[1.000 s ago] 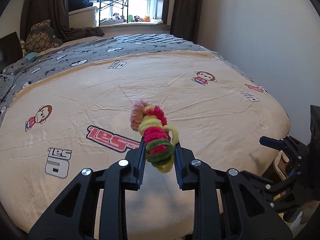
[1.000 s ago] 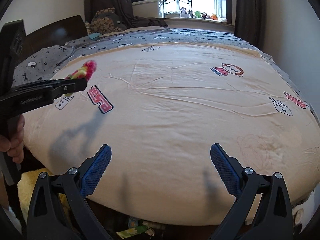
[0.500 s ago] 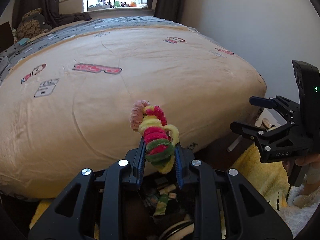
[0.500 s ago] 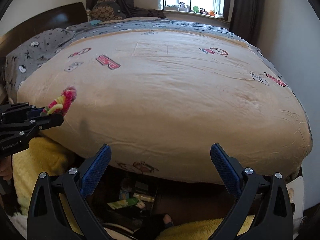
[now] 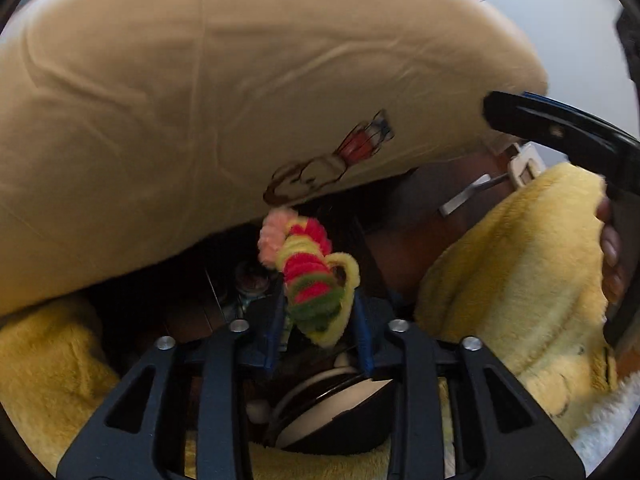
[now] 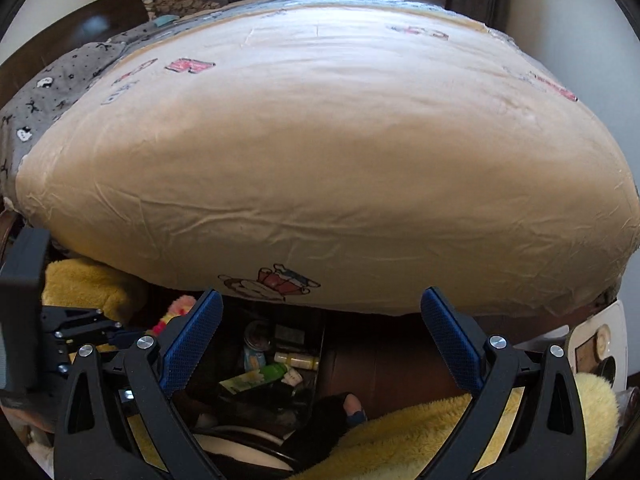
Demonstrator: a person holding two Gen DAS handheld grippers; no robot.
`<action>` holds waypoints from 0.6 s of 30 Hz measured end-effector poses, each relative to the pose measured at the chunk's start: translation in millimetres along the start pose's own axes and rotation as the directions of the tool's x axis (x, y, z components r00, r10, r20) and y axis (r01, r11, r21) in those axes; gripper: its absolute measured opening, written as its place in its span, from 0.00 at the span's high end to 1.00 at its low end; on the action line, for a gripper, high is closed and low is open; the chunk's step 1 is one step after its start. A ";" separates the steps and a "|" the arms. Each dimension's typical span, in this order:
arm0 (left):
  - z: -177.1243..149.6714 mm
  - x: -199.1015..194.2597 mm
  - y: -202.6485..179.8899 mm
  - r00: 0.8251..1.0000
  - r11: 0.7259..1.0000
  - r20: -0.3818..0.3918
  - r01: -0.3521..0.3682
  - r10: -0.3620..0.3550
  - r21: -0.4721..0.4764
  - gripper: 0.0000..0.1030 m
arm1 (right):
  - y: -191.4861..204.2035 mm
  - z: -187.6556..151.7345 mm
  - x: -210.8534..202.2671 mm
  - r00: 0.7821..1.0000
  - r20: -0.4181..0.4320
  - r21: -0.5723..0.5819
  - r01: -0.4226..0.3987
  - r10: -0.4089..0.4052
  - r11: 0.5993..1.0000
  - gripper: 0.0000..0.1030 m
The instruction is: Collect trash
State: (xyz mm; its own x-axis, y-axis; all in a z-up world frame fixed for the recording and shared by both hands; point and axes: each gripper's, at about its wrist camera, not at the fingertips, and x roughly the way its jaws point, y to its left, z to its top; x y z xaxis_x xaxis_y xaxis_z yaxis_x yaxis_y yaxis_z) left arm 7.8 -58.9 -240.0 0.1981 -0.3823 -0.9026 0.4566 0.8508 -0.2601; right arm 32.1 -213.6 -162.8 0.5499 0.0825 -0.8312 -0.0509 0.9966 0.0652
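My left gripper is shut on a fuzzy pipe-cleaner coil of pink, yellow, red and green. It holds the coil below the bed's front edge, above a dark bin with a white liner that sits low between the fingers. The coil's tip also shows in the right wrist view, left of my right gripper, which is open and empty. Trash items lie in a dark container under the bed edge.
The bed with its beige cartoon-print cover fills the upper part of both views. Yellow fleece clothing of the person lies left and right. A white appliance stands at the right. The right gripper's body shows at upper right.
Both grippers have dropped and tilted down from above the bed to its front edge. The coil has stayed clamped in the left gripper. The right gripper has stayed open.
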 end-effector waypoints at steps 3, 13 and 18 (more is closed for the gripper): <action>1.1 6.1 2.5 1.000 1.000 -0.001 -0.019 0.019 -0.013 0.52 | -2.3 -3.4 6.0 1.000 -0.022 0.011 -0.005 0.005 1.000 0.04; 18.4 -68.6 14.8 0.972 0.989 0.184 -0.138 0.145 -0.048 0.13 | -16.8 4.3 -15.2 0.998 0.059 0.064 0.034 -0.038 0.997 0.04; 29.6 -139.3 -1.0 0.889 0.961 0.367 -0.268 0.273 -0.065 0.08 | -6.8 19.9 -49.2 0.986 0.144 0.049 0.072 -0.078 0.996 0.04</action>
State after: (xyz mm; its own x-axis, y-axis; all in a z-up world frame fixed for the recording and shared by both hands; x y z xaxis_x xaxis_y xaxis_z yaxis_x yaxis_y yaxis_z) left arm 5.4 -17.2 -103.8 0.6188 -0.2404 -0.7478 0.3293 0.9437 -0.0309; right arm 22.0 -224.3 -111.3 0.6668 0.0045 -0.7452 0.0296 0.9990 0.0325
